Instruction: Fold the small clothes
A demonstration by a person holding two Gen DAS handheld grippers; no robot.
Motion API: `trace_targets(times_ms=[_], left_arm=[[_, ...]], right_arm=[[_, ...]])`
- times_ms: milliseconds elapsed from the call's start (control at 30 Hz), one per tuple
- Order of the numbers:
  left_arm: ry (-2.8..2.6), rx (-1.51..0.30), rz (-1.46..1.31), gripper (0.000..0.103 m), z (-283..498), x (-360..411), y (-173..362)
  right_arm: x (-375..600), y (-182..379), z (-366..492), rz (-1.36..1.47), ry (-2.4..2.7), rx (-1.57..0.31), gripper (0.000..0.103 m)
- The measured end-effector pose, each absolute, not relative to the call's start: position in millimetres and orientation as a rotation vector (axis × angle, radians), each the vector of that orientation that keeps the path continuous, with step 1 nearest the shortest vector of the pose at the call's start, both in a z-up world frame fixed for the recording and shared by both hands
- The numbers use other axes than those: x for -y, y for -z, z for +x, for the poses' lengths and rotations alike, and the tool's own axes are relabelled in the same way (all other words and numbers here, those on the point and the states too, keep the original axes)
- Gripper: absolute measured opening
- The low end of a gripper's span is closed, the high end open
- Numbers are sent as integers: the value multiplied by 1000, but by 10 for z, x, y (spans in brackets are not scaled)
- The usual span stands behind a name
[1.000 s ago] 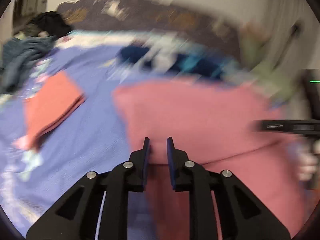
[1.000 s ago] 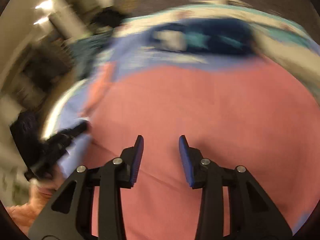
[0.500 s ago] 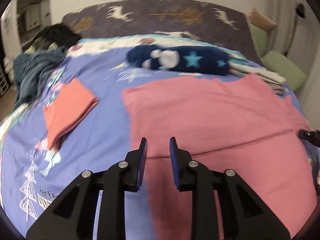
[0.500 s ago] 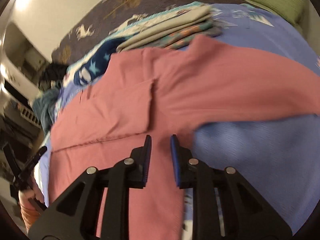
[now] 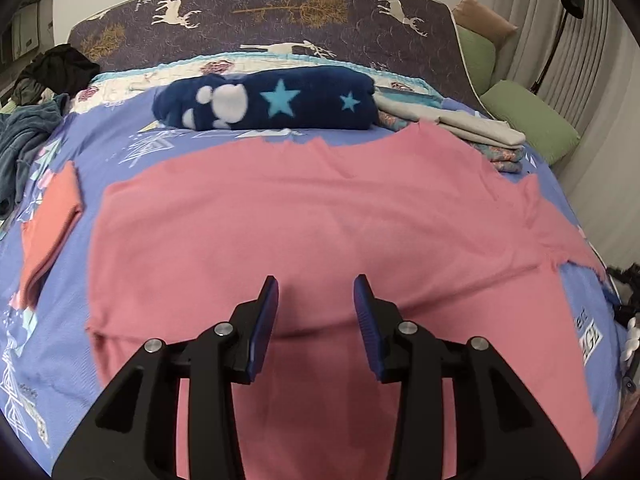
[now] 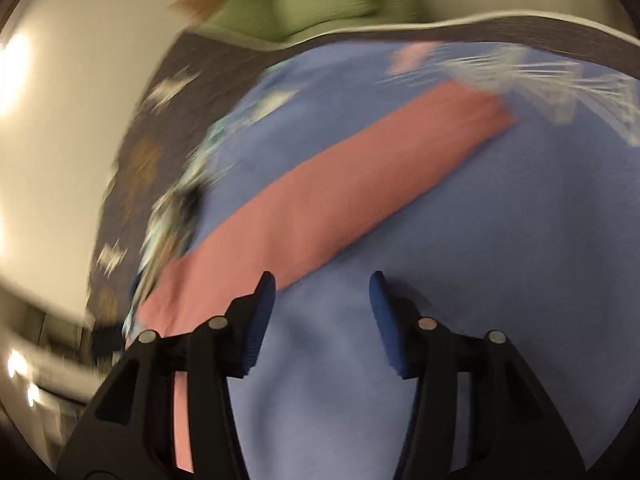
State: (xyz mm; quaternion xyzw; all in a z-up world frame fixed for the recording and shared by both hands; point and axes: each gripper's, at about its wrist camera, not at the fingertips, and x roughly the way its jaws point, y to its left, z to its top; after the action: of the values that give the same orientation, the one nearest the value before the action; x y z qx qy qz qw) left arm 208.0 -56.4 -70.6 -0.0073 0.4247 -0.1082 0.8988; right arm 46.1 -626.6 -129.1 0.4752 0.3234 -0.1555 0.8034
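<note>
Pink garment (image 5: 312, 216) spread flat over blue printed bedspread (image 5: 120, 152), filling the middle of the left wrist view; one long sleeve (image 6: 340, 200) stretched diagonally from lower left to upper right in the blurred right wrist view. Left gripper (image 5: 316, 304) low centre, above the cloth, jaws just widened and parted, nothing between them. Right gripper (image 6: 322, 300) low centre over bare bedspread just beside the sleeve, jaws likewise just widened, released, gripping nothing. Folded orange piece (image 5: 48, 220) at left edge. Navy star blanket (image 5: 272, 100) rolled at upper centre, before the deer-patterned headboard (image 5: 260, 8). Green cushions (image 5: 528, 120) at upper right.
</note>
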Motion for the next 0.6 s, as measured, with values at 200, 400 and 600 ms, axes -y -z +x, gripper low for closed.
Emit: trace_targets(times_ms=[200, 400, 600], left_arm=[[274, -898, 4, 41, 2289, 879, 731], [333, -912, 50, 72, 2306, 1051, 964], [314, -908, 123, 76, 2300, 1169, 995]], right_arm=[[6880, 1603, 303, 1285, 407, -562, 55], [7029, 1722, 484, 1327, 473, -490, 47], [7154, 1816, 627, 1359, 465, -480, 11]])
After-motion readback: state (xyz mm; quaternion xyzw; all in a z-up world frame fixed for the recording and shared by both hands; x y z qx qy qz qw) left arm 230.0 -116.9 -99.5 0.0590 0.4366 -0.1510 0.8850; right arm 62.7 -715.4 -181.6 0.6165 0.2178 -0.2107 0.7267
